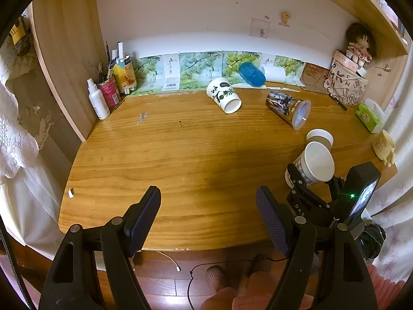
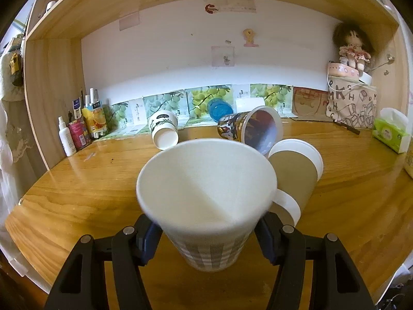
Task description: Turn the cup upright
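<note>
My right gripper point(image 2: 207, 240) is shut on a grey-checked paper cup point(image 2: 206, 206), held above the desk with its open mouth tilted up and toward the camera. The same cup shows in the left wrist view point(image 1: 311, 164), gripped near its base at the desk's right side. My left gripper point(image 1: 207, 219) is open and empty above the desk's front edge. A brown paper cup point(image 2: 296, 173) lies on its side just right of the held cup. A panda cup point(image 1: 224, 95) and a patterned cup point(image 1: 287, 108) lie on their sides farther back.
A blue cup point(image 1: 251, 73) lies against the fruit-print boxes at the back. A spray bottle point(image 1: 98, 99) and pen holders stand at the back left. A tissue pack point(image 1: 369, 117), a bag with a doll and a yellow mug point(image 1: 384, 146) sit at the right.
</note>
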